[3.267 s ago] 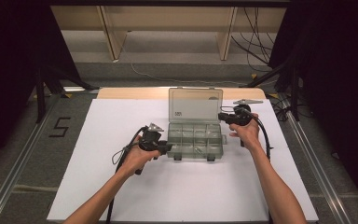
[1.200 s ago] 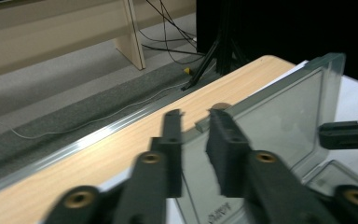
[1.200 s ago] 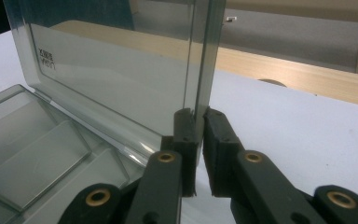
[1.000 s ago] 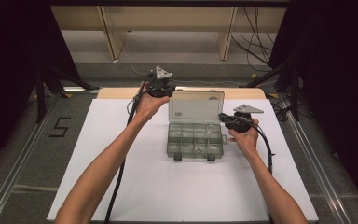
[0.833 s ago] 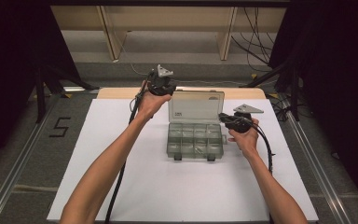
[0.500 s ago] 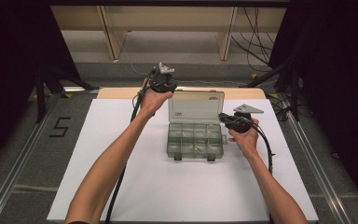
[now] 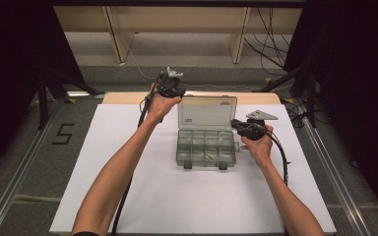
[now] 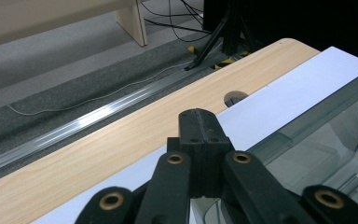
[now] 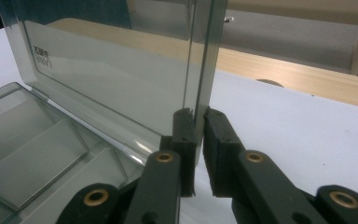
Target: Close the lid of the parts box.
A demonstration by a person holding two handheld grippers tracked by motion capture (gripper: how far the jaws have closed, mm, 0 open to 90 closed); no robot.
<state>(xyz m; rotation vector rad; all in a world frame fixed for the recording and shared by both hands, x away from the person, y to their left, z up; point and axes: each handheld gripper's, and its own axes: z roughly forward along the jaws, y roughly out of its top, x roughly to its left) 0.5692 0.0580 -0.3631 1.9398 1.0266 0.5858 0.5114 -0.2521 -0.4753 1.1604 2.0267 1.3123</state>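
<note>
White tabletop [image 7: 128, 196] at frame centre, clear compartment box [image 7: 205, 147] open, lid [image 9: 121, 79] upright. Right gripper [image 9: 196, 119] clamped on lid's side edge; left gripper [image 8: 199, 123] clenched empty, upper left, beyond lid's top-left corner.

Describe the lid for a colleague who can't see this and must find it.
On the white table, find the clear compartment box at the centre. The lid stands upright along its far edge, a smoky see-through panel; the right gripper pinches its side edge.

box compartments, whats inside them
The box stands open, its lid upright. The compartments that show look empty; the tinted plastic and the dividers leave small parts uncertain.
</note>
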